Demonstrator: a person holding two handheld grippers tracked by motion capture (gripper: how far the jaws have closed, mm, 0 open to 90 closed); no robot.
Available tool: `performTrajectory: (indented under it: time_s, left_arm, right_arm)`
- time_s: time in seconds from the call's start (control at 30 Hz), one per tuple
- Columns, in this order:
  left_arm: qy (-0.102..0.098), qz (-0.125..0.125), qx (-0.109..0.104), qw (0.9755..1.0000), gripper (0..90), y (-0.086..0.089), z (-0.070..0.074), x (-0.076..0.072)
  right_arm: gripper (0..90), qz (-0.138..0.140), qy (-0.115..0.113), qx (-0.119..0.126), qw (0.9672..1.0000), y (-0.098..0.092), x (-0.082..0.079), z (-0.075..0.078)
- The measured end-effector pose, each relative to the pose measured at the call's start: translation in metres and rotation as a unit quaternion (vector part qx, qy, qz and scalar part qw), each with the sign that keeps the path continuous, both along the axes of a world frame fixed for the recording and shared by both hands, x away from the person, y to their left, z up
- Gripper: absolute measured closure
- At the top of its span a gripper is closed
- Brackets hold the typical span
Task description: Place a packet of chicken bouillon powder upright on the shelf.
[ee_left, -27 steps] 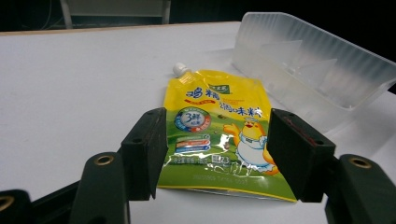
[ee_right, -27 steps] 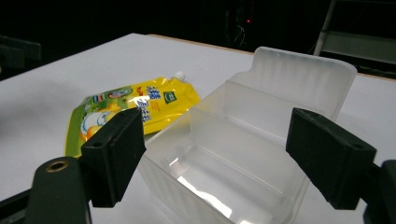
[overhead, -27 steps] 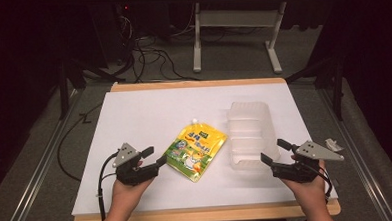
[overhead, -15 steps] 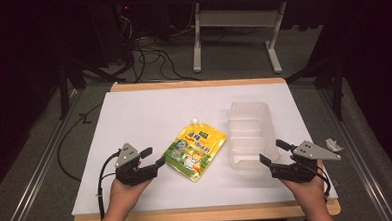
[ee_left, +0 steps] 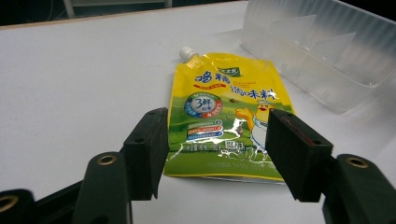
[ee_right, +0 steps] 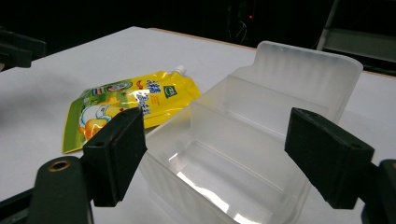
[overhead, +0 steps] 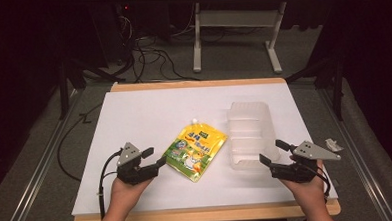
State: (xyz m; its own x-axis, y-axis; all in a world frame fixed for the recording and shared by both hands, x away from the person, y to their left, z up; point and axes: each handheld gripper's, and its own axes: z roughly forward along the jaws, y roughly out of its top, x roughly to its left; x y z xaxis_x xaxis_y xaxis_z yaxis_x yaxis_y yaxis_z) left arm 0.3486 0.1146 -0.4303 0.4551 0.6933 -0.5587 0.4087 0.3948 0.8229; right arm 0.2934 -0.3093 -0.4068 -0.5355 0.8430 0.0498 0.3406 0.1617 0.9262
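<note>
A yellow-and-green spouted pouch (overhead: 195, 149) lies flat on the white table top, its white cap pointing away from me. To its right stands a clear plastic bin (overhead: 249, 134) with dividers inside. My left gripper (overhead: 155, 158) rests low on the table just left of the pouch's near end, open, with nothing between its fingers. In the left gripper view the pouch (ee_left: 229, 116) lies just beyond the open jaws. My right gripper (overhead: 273, 151) sits at the bin's near right corner, open. In the right gripper view the bin (ee_right: 261, 135) lies between and beyond the jaws, untouched.
The white sheet (overhead: 144, 113) covers a wooden-edged table. A small crumpled scrap (overhead: 333, 144) lies near the right edge. Cables and a desk frame (overhead: 240, 33) stand on the dark floor behind the table.
Both hands hold nearly the same place as before. The pouch and the bin have not moved.
</note>
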Motion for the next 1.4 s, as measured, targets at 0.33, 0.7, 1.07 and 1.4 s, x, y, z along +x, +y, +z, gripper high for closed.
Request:
performTrajectory:
  time_s: [0.33,0.7,1.07,1.4]
  left_arm:
    - [0.014,0.009,-0.016,0.9997,36.0,-0.008,0.002,0.026]
    - [0.057,0.005,0.005,0.9984,39.9,-0.033,-0.004,0.072]
    - [0.097,-0.008,0.011,0.9952,38.7,-0.058,-0.018,0.113]
    - [0.158,-0.017,-0.012,0.9872,46.6,-0.061,-0.035,0.147]
  right_arm:
    - [21.1,-0.003,0.001,0.003,1.0,-0.002,0.0,0.001]
    - [21.5,0.0,0.001,0.012,0.9999,-0.004,0.001,0.001]
    - [22.0,0.004,0.004,0.016,0.9999,-0.004,0.001,0.0]
    - [22.5,0.011,0.005,0.014,0.9998,-0.003,0.001,-0.001]
